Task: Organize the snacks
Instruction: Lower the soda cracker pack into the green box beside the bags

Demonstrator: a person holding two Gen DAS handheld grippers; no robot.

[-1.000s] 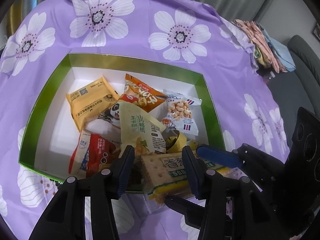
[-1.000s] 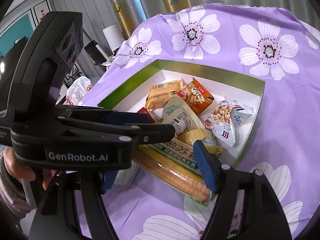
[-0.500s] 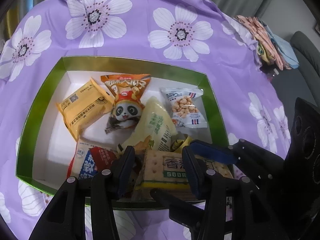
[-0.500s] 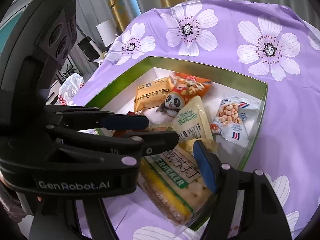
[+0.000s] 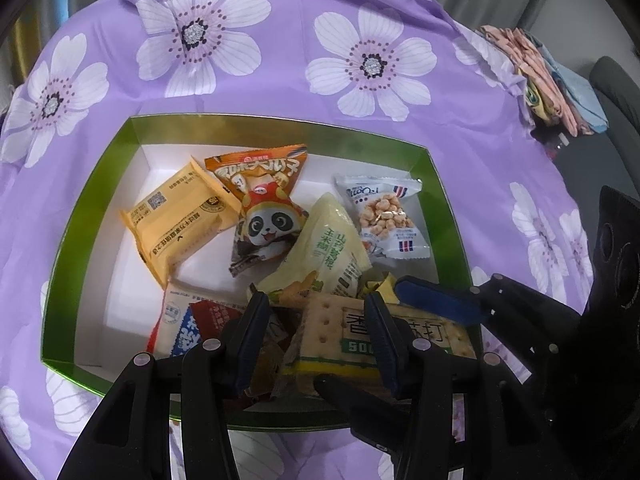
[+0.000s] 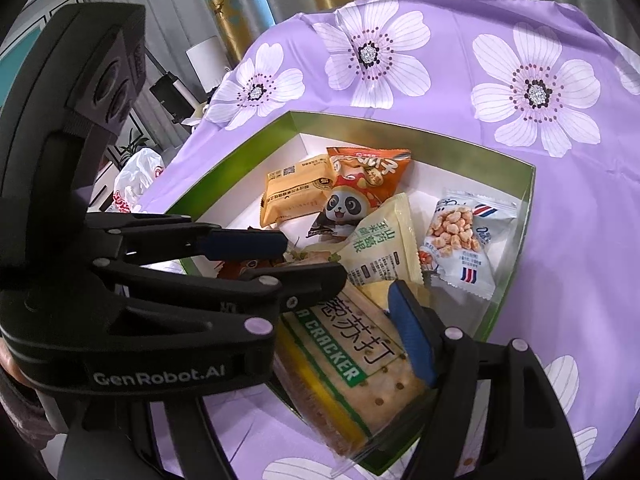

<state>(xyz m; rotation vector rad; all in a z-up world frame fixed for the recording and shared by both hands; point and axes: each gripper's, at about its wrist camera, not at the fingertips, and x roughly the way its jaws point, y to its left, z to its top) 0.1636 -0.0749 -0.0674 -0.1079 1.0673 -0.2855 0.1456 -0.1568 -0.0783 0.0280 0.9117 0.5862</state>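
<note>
A green box (image 5: pixel 280 128) with a white inside holds several snack packs: a yellow one (image 5: pixel 176 220), an orange panda bag (image 5: pixel 264 204), a pale green bag (image 5: pixel 324 248) and a peanut bag (image 5: pixel 388 216). A long soda cracker pack (image 6: pixel 352 344) lies in the box's near corner. My right gripper (image 6: pixel 316 332) is shut across its width; one blue pad (image 6: pixel 412 332) presses its edge, the other finger is hidden behind the left gripper. My left gripper (image 5: pixel 318 340) hovers open over the pack's end, one finger lying above it.
The box (image 6: pixel 400 132) sits on a purple flowered tablecloth (image 5: pixel 360 68). Folded cloths (image 5: pixel 552 84) lie at the table's far right edge, beside a grey seat. A white plastic bag (image 6: pixel 136 184) and curtains stand beyond the table's left side.
The cracker pack has gone from overhanging the near rim to lying inside the box. The orange panda bag has flipped and now shows its panda face. Both grippers moved slightly inward.
</note>
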